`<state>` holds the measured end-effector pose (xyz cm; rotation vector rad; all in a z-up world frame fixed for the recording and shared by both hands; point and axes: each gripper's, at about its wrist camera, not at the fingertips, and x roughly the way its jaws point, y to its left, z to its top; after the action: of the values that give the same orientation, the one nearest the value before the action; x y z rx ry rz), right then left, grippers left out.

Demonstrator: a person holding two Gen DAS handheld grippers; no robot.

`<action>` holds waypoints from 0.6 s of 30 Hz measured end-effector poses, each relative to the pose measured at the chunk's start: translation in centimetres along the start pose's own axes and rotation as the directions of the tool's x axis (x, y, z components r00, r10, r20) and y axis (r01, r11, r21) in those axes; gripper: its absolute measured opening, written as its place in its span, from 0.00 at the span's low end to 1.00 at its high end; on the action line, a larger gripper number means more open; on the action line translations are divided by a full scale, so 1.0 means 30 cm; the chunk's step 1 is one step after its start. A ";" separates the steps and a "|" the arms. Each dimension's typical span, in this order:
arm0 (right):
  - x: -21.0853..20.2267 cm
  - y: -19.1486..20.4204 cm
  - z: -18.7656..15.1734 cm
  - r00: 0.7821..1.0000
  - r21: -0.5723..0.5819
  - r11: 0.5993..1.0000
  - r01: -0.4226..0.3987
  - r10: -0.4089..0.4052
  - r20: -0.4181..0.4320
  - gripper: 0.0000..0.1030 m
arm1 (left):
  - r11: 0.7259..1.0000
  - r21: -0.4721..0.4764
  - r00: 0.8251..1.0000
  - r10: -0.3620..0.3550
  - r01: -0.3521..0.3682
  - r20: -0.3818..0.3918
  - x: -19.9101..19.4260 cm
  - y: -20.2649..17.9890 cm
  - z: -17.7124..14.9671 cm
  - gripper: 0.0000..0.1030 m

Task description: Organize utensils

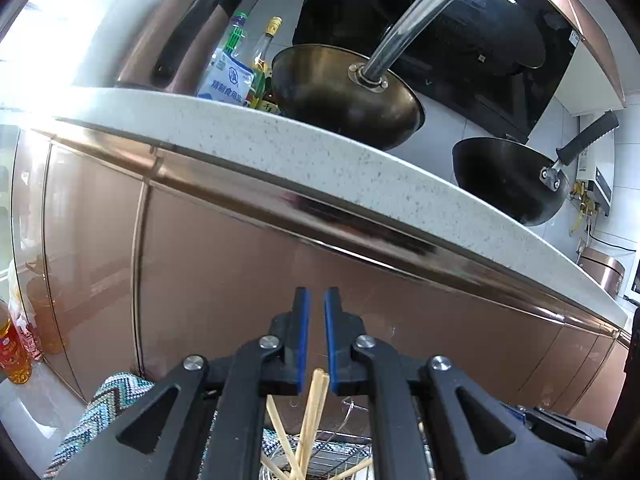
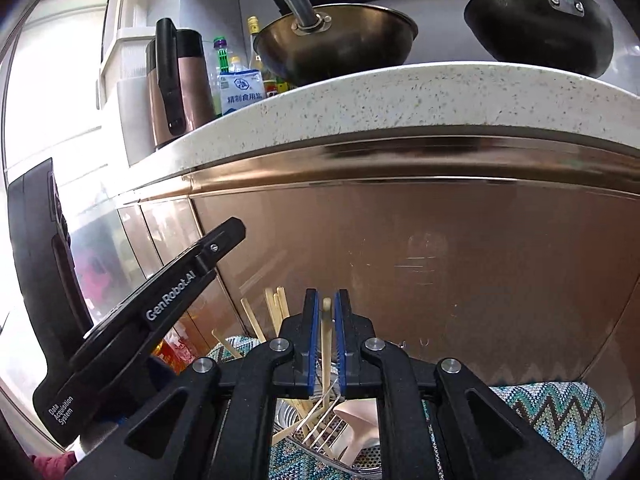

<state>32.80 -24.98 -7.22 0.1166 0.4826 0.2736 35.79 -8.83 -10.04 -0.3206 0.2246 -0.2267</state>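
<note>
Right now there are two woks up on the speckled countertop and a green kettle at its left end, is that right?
Not quite. The two woks do sit on the speckled countertop, but the kettle at its left end is copper-brown with a black handle, not green. The right wrist view shows it clearly.

Both wrist views low, close to the cabinet front [image 1: 248,248], looking up past the countertop edge [image 2: 400,96] (shared: both woks).

The right gripper [image 2: 326,300] points at the copper cabinet front [image 2: 440,248], jaws nearly closed around one upright chopstick [image 2: 327,336]; pad contact appears likely. Further chopsticks [image 2: 276,308] stand left.
</note>
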 end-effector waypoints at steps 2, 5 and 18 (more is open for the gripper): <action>-0.017 0.003 0.006 1.000 0.005 1.000 0.002 -0.002 0.006 0.09 | 1.000 0.004 1.000 0.000 0.000 0.003 -0.018 0.000 0.012 0.08; -0.054 0.018 0.020 1.000 0.005 1.000 0.006 -0.006 0.020 0.10 | 1.000 0.016 1.000 0.002 -0.002 0.011 -0.050 -0.004 0.033 0.09; -0.350 0.122 0.064 0.993 0.000 0.999 0.048 -0.048 0.110 0.23 | 0.994 0.099 0.999 0.032 -0.036 0.041 -0.362 -0.031 0.181 0.36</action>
<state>23.92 -24.57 -0.25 0.1168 0.3748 0.2192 26.67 -5.37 -2.75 -0.2220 0.1787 -0.1972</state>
